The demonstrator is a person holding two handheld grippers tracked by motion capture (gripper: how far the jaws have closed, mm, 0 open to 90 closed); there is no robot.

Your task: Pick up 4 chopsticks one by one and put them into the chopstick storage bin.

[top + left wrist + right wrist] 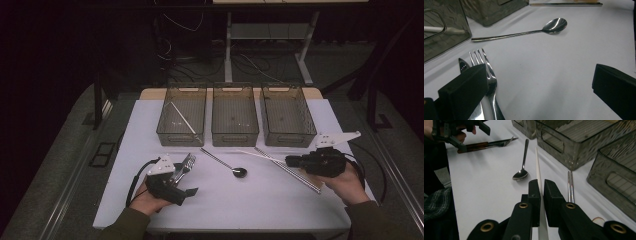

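Observation:
My right gripper [290,161] is shut on a white chopstick [257,154], which juts left just above the table. In the right gripper view the chopstick [538,167] runs forward from between the closed jaws of my right gripper [542,185]. A fork [487,72] and a knife [463,65] lie side by side at the front left. My left gripper [539,75] stands wide open, its left jaw over the fork's neck and nothing between the jaws. A steel spoon [235,167] lies mid-table. A pair of metal chopsticks [287,167] lies beside my right gripper.
Three smoky plastic bins stand in a row at the table's far edge: left bin [166,131], middle bin [235,135], right bin [290,137]. Another white chopstick [182,119] lies slantwise in the left bin. The person's hands hold both grippers near the front edge.

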